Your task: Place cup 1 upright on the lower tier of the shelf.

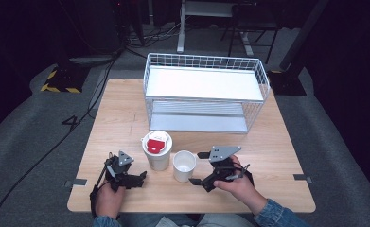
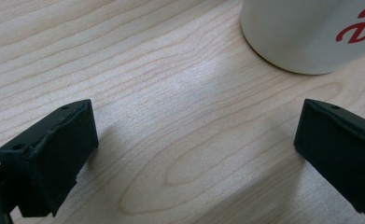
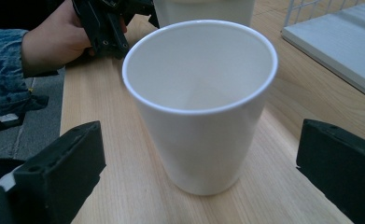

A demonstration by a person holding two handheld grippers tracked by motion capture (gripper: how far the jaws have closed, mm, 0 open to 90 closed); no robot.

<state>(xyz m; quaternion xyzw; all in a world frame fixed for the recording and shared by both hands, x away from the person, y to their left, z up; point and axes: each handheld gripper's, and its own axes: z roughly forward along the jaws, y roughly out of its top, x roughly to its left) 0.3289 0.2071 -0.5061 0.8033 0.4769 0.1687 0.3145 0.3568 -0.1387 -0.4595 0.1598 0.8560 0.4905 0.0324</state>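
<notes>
On the table in the high view, the open white cup stood upright just left of the right gripper, nearer it than the left gripper. In the right gripper view, wide-open empty jaws flanked the cup, mouth upward. The left gripper view showed spread empty jaws near the lidded cup.

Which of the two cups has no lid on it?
The plain white cup in front of the right hand-held gripper is open and empty. The taller cup beside it wears a white lid with a red label.
</notes>
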